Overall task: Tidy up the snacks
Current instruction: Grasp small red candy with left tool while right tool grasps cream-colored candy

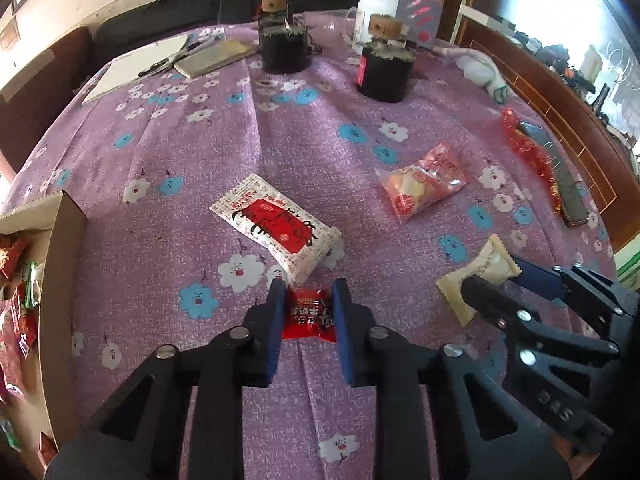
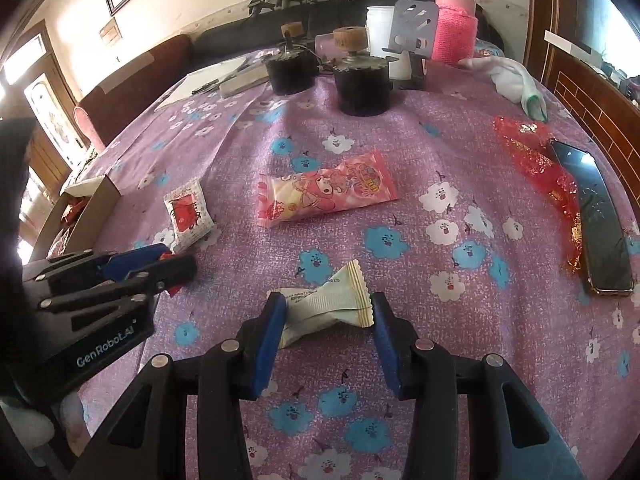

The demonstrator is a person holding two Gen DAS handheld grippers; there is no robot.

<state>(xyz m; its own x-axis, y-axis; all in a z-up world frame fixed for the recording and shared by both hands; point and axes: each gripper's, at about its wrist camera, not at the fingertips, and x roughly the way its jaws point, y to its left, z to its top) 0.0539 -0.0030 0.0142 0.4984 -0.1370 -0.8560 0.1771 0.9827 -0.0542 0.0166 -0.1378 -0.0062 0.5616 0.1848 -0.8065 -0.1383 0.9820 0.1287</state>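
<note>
Purple floral cloth (image 1: 280,152) carries scattered snacks. Left gripper (image 1: 308,312) pinches a red candy (image 1: 308,314) – right gripper (image 2: 326,312), at its three o'clock, clamps a cream packet (image 2: 328,306).

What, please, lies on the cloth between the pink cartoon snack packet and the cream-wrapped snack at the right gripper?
Nothing: in the right wrist view only bare flowered tablecloth separates the pink packet from the cream-wrapped snack.

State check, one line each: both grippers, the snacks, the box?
left gripper: shut on red candy
right gripper: shut on cream packet
white-and-red packet: loose on cloth
pink packet: loose on cloth
cardboard box: open, holds snacks
</note>
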